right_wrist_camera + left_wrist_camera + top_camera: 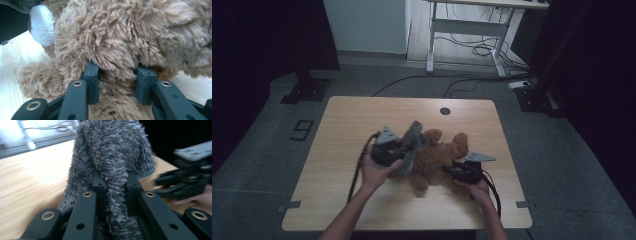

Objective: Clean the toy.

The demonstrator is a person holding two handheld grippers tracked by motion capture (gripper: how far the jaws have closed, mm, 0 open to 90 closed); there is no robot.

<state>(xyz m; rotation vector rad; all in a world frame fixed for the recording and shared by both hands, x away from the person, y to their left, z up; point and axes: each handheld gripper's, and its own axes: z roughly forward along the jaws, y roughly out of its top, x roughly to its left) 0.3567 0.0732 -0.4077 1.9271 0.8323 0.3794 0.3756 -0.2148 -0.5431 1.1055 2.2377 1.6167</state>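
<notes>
while my left gripper [113, 187] pinches grey cloth [112, 152] | right gripper [117, 75] clamps teddy bear [112, 37] mid-table | risk: fluffy cloth slips free

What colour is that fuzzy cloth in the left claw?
Grey fuzzy cloth, flecked white; clearest in the left gripper view.

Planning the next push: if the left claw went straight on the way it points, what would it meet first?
Probably the brown teddy bear: the left claw points toward it, already shut on the grey furry cloth. Depth is unclear.

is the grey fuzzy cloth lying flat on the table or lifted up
Lifted: the grey cloth hangs bunched from the shut left gripper, raised above the teddy bear.
</notes>
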